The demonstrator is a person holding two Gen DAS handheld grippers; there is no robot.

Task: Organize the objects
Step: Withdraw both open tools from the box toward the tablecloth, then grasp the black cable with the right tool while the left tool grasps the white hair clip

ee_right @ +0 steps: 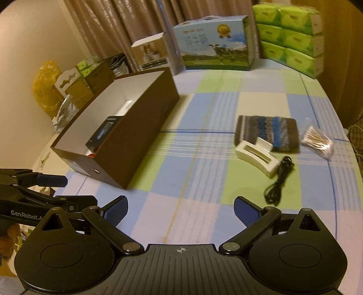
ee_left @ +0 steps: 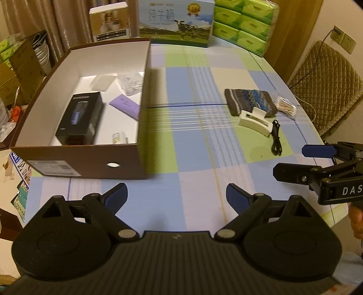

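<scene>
A brown shoebox sits open on the checked tablecloth, holding a black product box, a purple packet, clear plastic bags and a small tube. To its right lie a striped knit pouch, a white hair claw, a coiled black cable and a bag of cotton swabs. My left gripper hovers open and empty in front of the box. My right gripper is open and empty, short of the cable.
A milk carton case, a small white carton and stacked green tissue packs line the table's far edge. A padded chair stands right of the table. Cardboard boxes crowd the left.
</scene>
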